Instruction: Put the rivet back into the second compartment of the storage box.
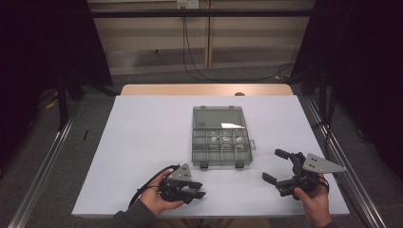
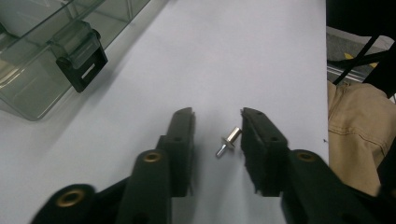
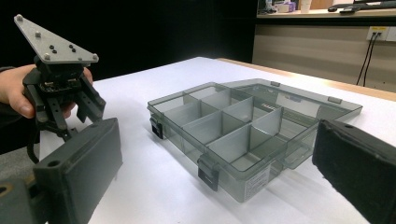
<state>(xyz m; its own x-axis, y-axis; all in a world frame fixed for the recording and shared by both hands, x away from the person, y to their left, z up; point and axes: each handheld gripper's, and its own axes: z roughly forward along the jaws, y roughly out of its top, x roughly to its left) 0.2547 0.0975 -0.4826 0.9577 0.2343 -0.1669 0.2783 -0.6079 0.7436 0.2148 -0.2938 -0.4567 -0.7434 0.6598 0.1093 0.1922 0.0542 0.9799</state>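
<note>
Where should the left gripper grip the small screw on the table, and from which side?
Probably across the thick silvery head of the screw, coming from above with a jaw on either side. It lies flat between the left gripper's open jaws, near the right one; the thin shank offers less to pinch.

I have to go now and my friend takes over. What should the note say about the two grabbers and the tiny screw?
Left gripper: fingers part-closed around the small silver screw, which lies on the white table. One finger seems to touch its head; it is not clamped.
Right gripper: open wide, empty, to the right of the box.
Compartment box: mid-table, lid open.
Done: the box is open and the screw is lined up.
Left: probably grip the screw, lift it and drop it in a compartment.
</note>
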